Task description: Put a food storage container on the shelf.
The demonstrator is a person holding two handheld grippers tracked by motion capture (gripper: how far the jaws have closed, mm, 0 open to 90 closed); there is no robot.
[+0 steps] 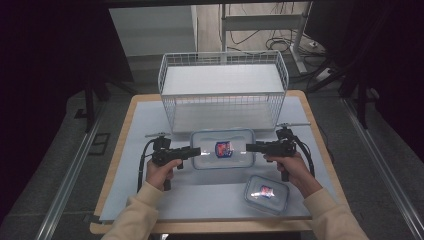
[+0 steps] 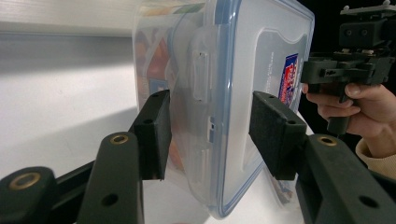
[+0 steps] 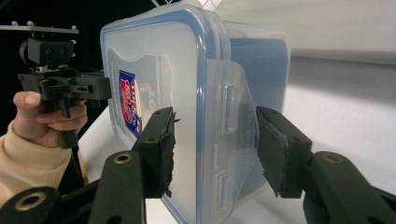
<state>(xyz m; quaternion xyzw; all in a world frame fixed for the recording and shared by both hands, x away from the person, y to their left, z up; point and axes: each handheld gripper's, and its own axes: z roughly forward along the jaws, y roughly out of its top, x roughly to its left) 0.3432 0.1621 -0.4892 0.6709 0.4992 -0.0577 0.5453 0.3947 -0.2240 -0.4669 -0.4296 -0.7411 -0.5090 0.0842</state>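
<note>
1. A table (image 1: 130,165) with a pale grey top holds everything, and a person stands at its near edge with a gripper in each hand.
2. A white wire basket (image 1: 223,90) stands beyond both sets of fingers, just behind the box that they meet on.
3. A large clear plastic box (image 1: 223,149) with a blue-rimmed lid lies between the two grippers, one short end toward each. Its lid carries a red and blue label.
4. The left gripper (image 1: 196,151) reaches in level from one side. In its own view, its black fingers (image 2: 154,133) stand on either side of the box's end latch; I cannot tell whether they press on it.
5. The right gripper (image 1: 250,147) reaches in from the opposite side. Its fingers (image 3: 159,149) stand either side of the other latch, with a thin gap visible at one pad.
6. A smaller lidded box (image 1: 267,194) lies nearer the person, just below the right hand.
</note>
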